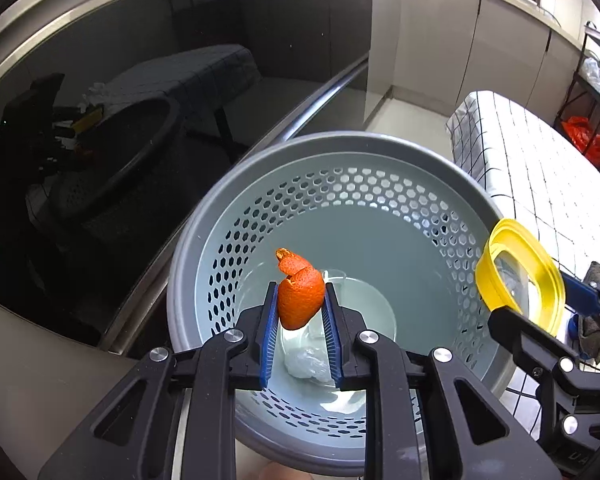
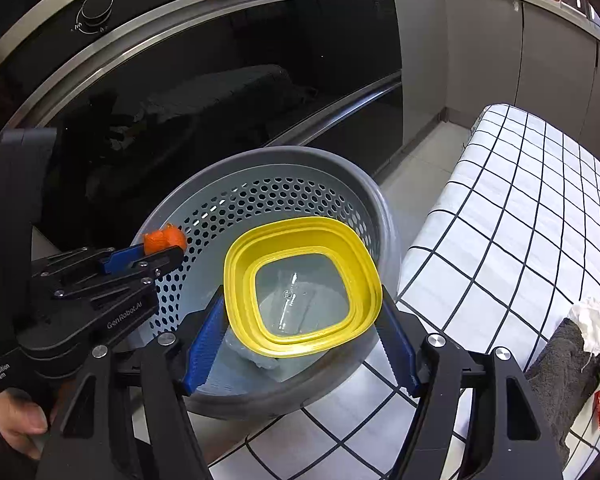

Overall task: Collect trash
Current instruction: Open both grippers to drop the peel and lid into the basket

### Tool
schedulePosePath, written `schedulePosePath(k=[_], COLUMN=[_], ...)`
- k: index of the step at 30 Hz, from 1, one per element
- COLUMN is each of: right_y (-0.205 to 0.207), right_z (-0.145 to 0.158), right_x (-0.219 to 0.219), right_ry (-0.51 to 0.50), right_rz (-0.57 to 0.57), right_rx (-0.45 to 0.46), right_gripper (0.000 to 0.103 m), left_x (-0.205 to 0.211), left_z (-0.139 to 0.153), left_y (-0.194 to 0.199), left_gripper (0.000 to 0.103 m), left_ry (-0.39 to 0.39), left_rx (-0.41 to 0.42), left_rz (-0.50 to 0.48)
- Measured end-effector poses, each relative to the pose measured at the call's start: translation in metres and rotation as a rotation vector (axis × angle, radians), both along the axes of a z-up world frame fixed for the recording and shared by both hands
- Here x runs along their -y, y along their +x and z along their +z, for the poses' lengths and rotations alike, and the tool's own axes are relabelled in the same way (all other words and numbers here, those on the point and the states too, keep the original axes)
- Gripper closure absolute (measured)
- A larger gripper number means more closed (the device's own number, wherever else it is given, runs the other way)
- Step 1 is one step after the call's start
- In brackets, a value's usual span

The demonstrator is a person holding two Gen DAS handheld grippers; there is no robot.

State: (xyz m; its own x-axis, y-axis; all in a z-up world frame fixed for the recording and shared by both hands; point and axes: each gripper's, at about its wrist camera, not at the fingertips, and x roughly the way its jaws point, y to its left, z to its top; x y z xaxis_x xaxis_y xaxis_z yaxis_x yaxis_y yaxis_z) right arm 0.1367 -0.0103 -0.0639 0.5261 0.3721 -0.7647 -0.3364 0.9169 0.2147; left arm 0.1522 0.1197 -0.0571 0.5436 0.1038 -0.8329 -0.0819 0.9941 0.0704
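- Orange curl of citrus peel (image 1: 300,298) sits pinched between the blue pads of your left gripper (image 1: 300,308), low centre of the left wrist frame, right above the grey perforated plastic waste basket (image 1: 380,152).
- Your right gripper (image 2: 300,312) clamps a yellow-rimmed clear plastic lid (image 2: 302,280), centre of the right wrist frame, over the same basket.
- Crumpled clear plastic (image 1: 308,364) lies on the basket floor.
- You have the white black-grid tablecloth (image 2: 520,220) at right.

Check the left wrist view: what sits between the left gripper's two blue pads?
A piece of orange peel, pinched between the blue pads of the left gripper, over the open grey bin.
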Motion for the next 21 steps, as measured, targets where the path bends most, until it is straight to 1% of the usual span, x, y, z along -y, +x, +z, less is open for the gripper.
schedulePosePath(k=[4,9,17,20,21], right_y=[0.0005,0.005,0.0073,0.0073,0.0071], right_z=[-0.0007,-0.0047,-0.007,-0.0063,-0.0058], right_x=[0.0016,-0.0011,-0.0021,-0.0014,-0.0011], right_ry=[0.012,0.004,0.008,0.013,0.015], right_rz=[0.005,0.012,0.022,0.02,0.021], right_rx=[-0.011,-0.021,-0.014,-0.01,-0.007], right_gripper=[0.035,0.035,0.034,0.033,0.031], left_x=[-0.0016,-0.0051,-0.0077,-0.0082,-0.0081], left_z=[-0.0029,-0.008,-0.0094,-0.0086,-0.0084], left_y=[-0.0009,0.0002,0.0017,0.0006,0.0004], left_gripper=[0.08,0.079,0.078,0.077,0.077], left_ry=[0.0,-0.004,-0.008,-0.012,-0.013], left_rx=[-0.015,-0.039,-0.045,-0.043,-0.042], left_rz=[0.007,0.019,0.023,0.021,0.021])
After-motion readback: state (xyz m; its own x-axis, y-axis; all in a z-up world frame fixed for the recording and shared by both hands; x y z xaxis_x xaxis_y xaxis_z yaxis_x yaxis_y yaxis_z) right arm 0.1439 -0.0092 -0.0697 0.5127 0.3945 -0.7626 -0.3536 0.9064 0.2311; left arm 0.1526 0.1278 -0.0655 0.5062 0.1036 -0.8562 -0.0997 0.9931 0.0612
